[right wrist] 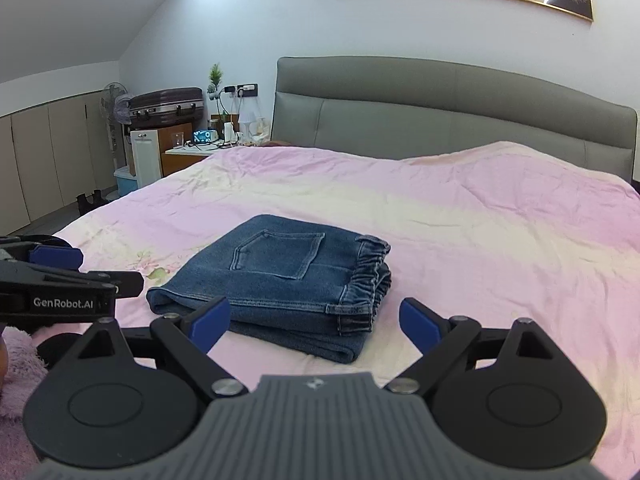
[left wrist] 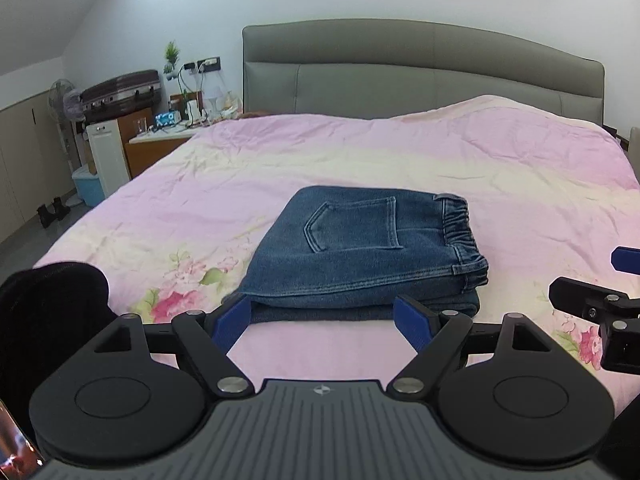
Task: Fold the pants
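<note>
Resting folded: the jeans [left wrist: 360,248] sit in a neat stack on the pink bedsheet [left wrist: 440,152].
Left gripper [left wrist: 323,322] and right gripper [right wrist: 315,322] hold nothing, jaws spread wide; folding looks done.

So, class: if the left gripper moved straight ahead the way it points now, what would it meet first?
Most likely the folded jeans: the open left gripper faces their near edge, though depth is hard to judge.
</note>
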A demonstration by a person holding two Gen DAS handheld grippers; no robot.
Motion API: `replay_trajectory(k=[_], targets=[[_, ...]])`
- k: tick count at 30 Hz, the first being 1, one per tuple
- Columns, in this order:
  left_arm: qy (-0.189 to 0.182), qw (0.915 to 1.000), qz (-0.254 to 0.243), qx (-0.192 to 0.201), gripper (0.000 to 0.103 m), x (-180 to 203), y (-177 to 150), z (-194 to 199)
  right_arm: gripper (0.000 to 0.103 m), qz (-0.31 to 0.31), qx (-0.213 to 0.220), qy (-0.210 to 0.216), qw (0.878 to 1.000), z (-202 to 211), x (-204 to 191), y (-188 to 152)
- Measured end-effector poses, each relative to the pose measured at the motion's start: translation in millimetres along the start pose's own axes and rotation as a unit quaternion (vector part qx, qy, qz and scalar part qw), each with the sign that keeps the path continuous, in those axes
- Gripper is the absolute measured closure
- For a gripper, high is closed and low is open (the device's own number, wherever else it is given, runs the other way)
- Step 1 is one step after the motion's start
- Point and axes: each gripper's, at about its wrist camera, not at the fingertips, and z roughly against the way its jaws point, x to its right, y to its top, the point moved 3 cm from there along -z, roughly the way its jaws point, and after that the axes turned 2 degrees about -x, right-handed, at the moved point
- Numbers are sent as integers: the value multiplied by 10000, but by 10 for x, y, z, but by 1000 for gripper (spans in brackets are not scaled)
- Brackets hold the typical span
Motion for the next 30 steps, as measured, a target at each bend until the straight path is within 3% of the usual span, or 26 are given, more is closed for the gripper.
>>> replay_trajectory(k=[6,30], targets=[[-22,9996,266,-105,8,-46,-91,-45,15,-52,-150,-82,9998,-187,35,-115],[15,9997,183,-145,8,-16,-98,-55,13,-100,-88,47,9999,-165,36,-128]])
